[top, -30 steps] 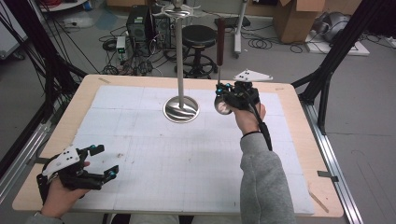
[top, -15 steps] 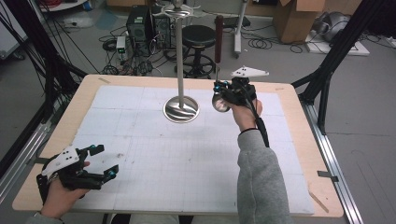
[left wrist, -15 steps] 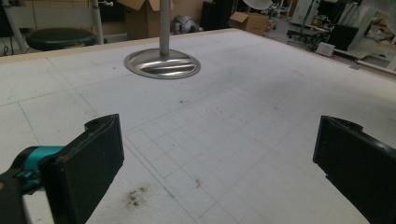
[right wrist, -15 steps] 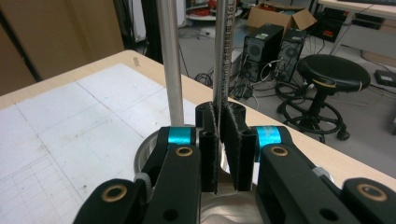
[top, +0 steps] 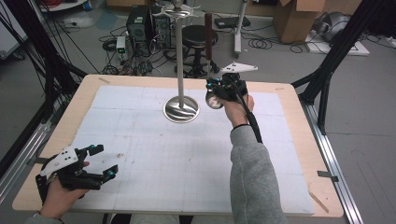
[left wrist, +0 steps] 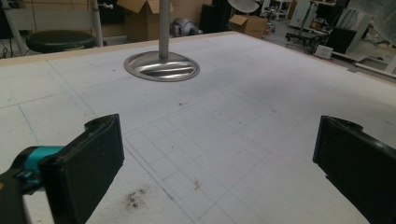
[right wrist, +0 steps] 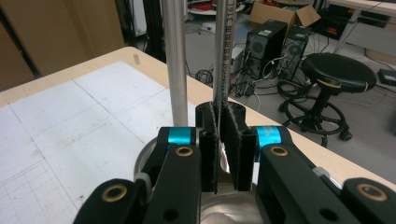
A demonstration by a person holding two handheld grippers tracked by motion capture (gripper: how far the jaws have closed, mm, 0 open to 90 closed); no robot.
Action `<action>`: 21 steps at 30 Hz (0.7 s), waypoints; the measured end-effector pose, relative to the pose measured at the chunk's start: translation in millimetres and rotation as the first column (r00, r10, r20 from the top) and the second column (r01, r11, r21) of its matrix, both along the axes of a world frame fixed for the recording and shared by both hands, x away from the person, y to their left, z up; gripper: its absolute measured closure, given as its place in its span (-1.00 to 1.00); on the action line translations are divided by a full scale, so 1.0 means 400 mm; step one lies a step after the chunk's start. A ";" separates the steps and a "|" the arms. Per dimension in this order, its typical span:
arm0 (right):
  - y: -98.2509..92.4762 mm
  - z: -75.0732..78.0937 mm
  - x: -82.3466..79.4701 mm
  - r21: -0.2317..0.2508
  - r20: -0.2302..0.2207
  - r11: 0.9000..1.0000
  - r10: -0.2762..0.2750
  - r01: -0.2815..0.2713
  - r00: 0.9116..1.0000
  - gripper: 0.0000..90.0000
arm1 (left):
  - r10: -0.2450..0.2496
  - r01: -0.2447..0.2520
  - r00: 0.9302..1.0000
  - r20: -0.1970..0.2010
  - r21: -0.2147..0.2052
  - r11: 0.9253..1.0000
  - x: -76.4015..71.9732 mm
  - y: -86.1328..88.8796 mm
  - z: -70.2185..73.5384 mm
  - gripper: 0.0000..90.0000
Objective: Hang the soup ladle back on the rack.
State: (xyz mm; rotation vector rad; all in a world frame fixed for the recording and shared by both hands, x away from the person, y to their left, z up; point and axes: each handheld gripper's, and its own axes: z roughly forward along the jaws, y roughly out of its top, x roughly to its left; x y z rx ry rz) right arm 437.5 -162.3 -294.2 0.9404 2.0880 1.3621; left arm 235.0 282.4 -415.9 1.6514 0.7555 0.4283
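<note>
A: So where's the ladle (top: 209, 56)?
B: Upper middle of frame, upright in the clamped right gripper (top: 223, 87), just right of the stand (top: 180, 70). Left gripper (top: 95, 164) gapes wide, lower left.

The right claw (top: 215, 93) is raised above the far part of the surface (top: 154, 186) and grips a ladle (top: 209, 60), with the handle upright and the bowl low. Just beside it stands a metal stand (top: 180, 70). The left claw (top: 100, 163) rests open near the front left corner.
</note>
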 end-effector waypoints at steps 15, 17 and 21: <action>0.015 0.010 0.015 0.000 -0.002 1.000 -0.001 0.001 1.000 0.88 | -0.014 0.013 1.000 0.001 0.007 1.000 -0.002 -0.008 0.001 -0.95; 0.015 0.012 0.016 -0.002 0.000 1.000 0.004 -0.004 1.000 0.88 | -0.016 0.016 1.000 0.002 0.011 1.000 -0.001 -0.008 0.001 -0.95; 0.017 0.017 0.016 -0.002 -0.011 1.000 0.006 -0.006 1.000 0.88 | -0.014 0.014 1.000 0.001 0.009 1.000 0.000 -0.007 0.000 -0.95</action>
